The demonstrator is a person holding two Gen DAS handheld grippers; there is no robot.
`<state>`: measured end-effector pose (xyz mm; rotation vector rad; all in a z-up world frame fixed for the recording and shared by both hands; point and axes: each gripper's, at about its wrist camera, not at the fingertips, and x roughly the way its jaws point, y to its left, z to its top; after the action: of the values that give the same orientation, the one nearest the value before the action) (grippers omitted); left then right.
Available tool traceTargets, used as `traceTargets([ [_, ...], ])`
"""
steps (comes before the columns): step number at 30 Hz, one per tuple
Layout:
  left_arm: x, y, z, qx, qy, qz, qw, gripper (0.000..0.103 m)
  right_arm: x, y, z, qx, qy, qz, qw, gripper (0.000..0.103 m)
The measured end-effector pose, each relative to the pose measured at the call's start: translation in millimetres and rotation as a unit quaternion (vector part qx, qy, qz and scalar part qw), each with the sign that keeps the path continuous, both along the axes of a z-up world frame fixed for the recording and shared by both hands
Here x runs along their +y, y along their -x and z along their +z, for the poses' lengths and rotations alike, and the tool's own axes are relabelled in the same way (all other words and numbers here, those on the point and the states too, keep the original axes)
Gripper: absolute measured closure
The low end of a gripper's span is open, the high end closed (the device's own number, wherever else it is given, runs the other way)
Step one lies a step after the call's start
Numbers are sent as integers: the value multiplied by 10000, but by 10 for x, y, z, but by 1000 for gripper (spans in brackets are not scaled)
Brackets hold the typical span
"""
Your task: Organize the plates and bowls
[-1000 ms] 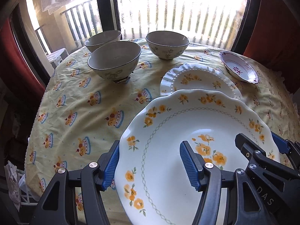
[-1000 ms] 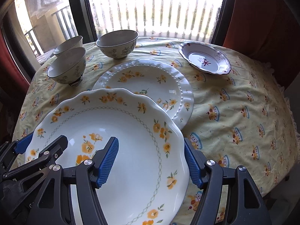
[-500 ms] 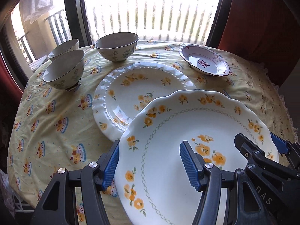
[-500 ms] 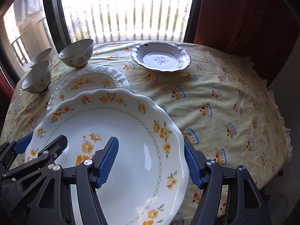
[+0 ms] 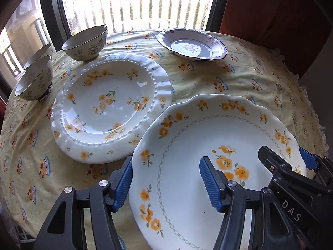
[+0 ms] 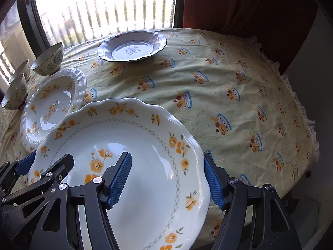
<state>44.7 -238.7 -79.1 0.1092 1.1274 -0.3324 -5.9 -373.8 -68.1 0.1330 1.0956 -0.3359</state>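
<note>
A large scalloped plate with orange flowers (image 5: 208, 137) (image 6: 135, 137) is held above the table by both grippers. My left gripper (image 5: 166, 183) is shut on its left rim, one finger under and one on top. My right gripper (image 6: 166, 181) is shut on its right rim the same way. A beaded flower plate (image 5: 110, 106) (image 6: 50, 106) lies on the table to the left. A small blue-rimmed dish (image 5: 191, 45) (image 6: 133, 48) sits at the back. Three bowls (image 5: 85, 43) (image 6: 49, 61) stand at the back left.
The round table carries a yellow printed cloth (image 6: 229, 95) with a frilled edge on the right. A window with railings is behind the table. A red curtain (image 6: 239, 4) hangs at the back right.
Both grippers have carried the large plate to the right across the table. The beaded plate and bowls have slid to the left in both views, and more bare cloth shows on the right.
</note>
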Motion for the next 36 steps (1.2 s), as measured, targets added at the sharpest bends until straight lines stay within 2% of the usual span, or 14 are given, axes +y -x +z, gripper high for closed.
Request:
traceTargets([
  [11, -175, -90, -230, 415, -109, 30, 9991, 40, -267, -123, -276, 447, -194, -14, 9988, 31],
  [17, -204, -48, -227, 268, -106, -10, 9996, 35, -324, -137, -431, 720, -331, -56, 9968, 31],
  [21, -195, -44, -224, 326, -44, -32, 9995, 32, -356, -107, -464, 725, -472, -152, 9961, 31],
  [27, -124, -20, -73, 339, -2, 5, 9994, 22, -300, -65, -220, 366, -32, -199, 9991, 31],
  [29, -85, 0, 34, 206, -48, 11, 9998, 19, -304, -55, -107, 196, -60, -239, 9995, 31],
  [31, -17, 0, 137, 9, -80, 62, 9999, 12, -270, -68, 23, -32, -65, -213, 9997, 28],
  [36, 288, -59, 262, -188, -152, 330, 9992, 11, -17, -199, 191, -386, -320, 181, 9986, 26],
])
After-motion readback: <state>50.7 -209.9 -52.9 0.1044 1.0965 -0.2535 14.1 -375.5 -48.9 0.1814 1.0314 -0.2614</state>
